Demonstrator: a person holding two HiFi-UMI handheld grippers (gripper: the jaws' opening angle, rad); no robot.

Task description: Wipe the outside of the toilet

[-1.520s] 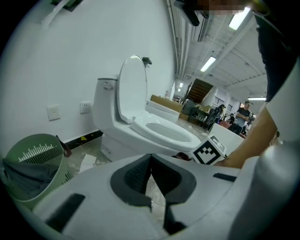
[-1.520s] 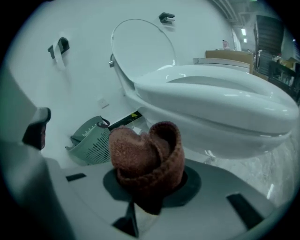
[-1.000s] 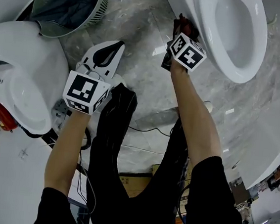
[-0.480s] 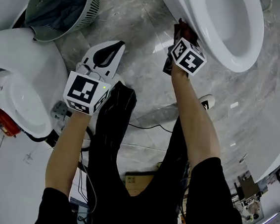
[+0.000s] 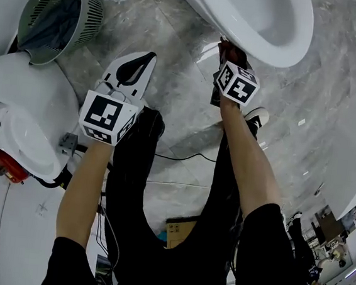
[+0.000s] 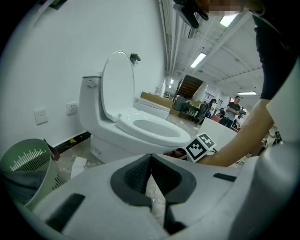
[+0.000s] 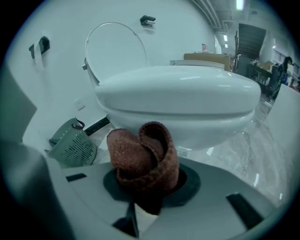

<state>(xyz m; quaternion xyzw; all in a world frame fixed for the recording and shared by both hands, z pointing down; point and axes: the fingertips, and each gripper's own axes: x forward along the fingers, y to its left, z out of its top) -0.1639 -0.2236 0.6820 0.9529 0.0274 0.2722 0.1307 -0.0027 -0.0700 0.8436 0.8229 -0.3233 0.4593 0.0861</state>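
The white toilet (image 5: 205, 2) stands at the top of the head view, seat down and lid up (image 6: 117, 89). My right gripper (image 5: 229, 54) is shut on a rolled brown cloth (image 5: 232, 51), which is pressed against the outside of the bowl just under the rim. In the right gripper view the cloth (image 7: 143, 157) bulges out between the jaws, and the bowl's underside (image 7: 187, 101) is right behind it. My left gripper (image 5: 142, 65) hovers over the floor to the left, away from the toilet. It is shut and holds nothing (image 6: 151, 171).
A green mesh basket (image 5: 55, 18) holding a grey-blue cloth stands at the far left. A second white toilet (image 5: 16, 121) lies at the left, with a red part (image 5: 5, 165) below it. A black cable (image 5: 182, 158) crosses the grey marble floor. A white fixture (image 5: 353, 157) stands at the right.
The right gripper has slid the cloth along the outside of the bowl toward its front. The head view has shifted, so the toilet sits higher in frame. The left gripper has hardly moved.
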